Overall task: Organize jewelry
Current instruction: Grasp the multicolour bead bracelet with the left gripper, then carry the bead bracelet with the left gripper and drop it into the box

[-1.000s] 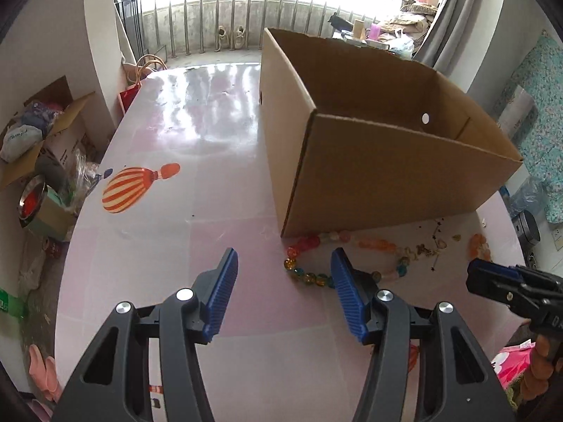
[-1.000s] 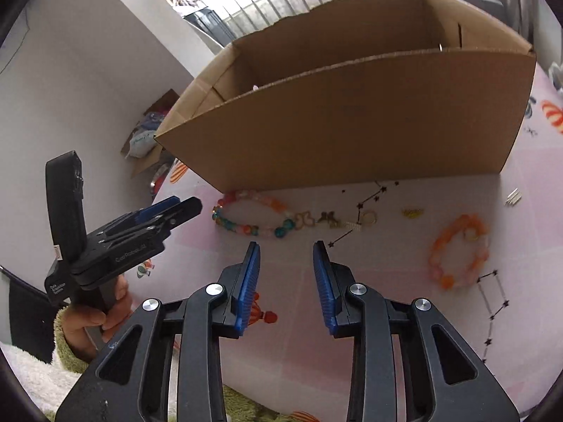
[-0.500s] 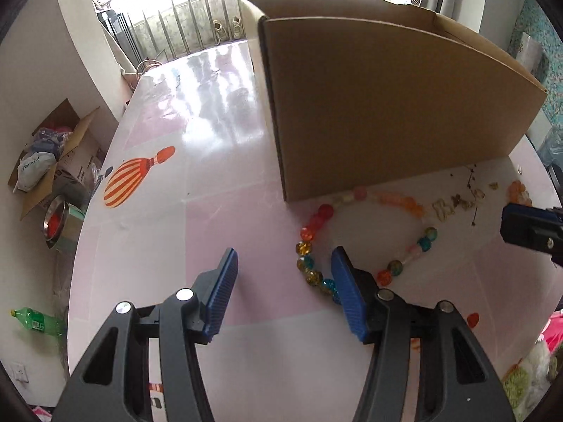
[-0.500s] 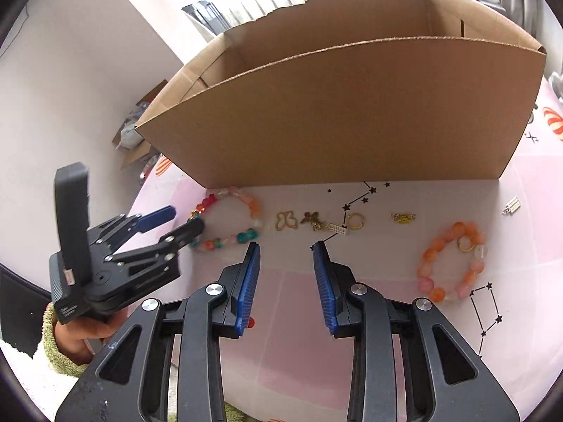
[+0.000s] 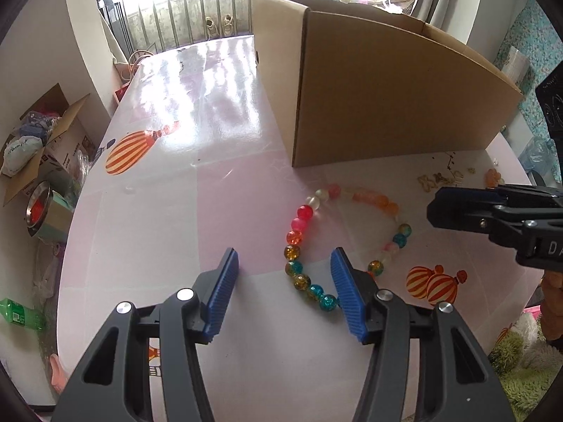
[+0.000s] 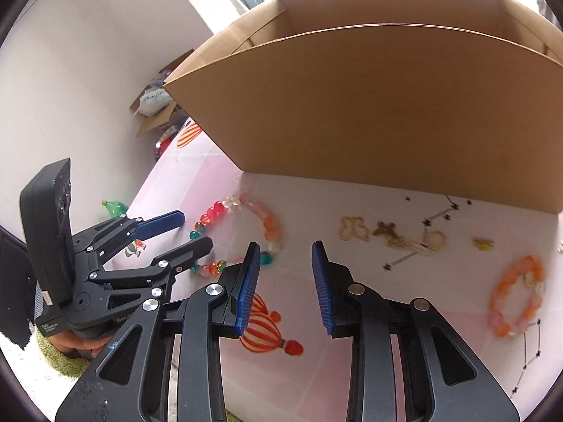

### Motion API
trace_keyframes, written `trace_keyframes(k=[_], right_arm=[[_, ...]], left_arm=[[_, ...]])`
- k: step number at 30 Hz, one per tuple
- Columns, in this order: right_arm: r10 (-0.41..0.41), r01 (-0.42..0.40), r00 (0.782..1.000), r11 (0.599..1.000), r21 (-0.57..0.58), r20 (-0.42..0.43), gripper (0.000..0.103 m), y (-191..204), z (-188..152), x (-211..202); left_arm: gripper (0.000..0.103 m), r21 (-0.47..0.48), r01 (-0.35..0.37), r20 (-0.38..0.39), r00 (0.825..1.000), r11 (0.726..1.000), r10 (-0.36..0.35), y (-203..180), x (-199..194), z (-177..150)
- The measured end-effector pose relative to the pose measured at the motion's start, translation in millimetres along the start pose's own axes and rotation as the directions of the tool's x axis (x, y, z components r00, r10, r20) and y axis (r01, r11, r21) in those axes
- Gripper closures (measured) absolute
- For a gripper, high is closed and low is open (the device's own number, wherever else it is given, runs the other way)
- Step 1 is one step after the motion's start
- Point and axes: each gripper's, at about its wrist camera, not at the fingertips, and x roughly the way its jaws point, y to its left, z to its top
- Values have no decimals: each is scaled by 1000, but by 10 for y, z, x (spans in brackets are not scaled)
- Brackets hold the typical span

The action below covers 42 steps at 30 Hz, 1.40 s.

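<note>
Your left gripper (image 5: 285, 274), jaws narrowing and empty, straddles the bracelet (image 5: 299, 242) beside the box's (image 5: 387, 105) corner: light, limp, slippery; pinch one bead run.

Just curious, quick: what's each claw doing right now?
Left gripper: open, closing, holding nothing; bead bracelet partly between.
Right gripper: open, closing, empty.

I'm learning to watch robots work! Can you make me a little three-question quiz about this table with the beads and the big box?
1. True or false: the multicoloured bead bracelet lies inside the cardboard box.
2. Which is nearer the multicoloured bracelet: A) left gripper B) right gripper?
3. Fill in: the orange bead bracelet lies on the ____.

Key: 1 false; 2 A; 3 table.
</note>
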Motion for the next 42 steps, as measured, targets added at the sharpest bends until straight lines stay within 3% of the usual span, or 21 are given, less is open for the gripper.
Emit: trace_keyframes(k=[6, 17, 21, 24, 27, 42], right_arm=[[-58, 56, 998, 997, -57, -26, 78, 128, 81, 169], [-141, 136, 990, 975, -175, -14, 86, 373, 151, 369], [-169, 164, 986, 965, -204, -5, 95, 432, 160, 425], [-151, 148, 989, 972, -180, -5, 95, 408, 160, 445], [-126, 124, 992, 981, -149, -3, 95, 347, 130, 434], [-74, 82, 994, 990, -115, 75, 95, 106, -110, 18]], left_arm=[[65, 7, -45, 22, 999, 999, 45, 29, 45, 44], [66, 14, -38, 33, 999, 999, 38, 31, 38, 25], [66, 12, -39, 39, 998, 999, 38, 15, 30, 14], [75, 12, -40, 49, 998, 999, 39, -6, 20, 9], [93, 26, -36, 57, 998, 999, 35, -31, 12, 2], [94, 36, -20, 114, 993, 999, 15, -109, -266, 2]])
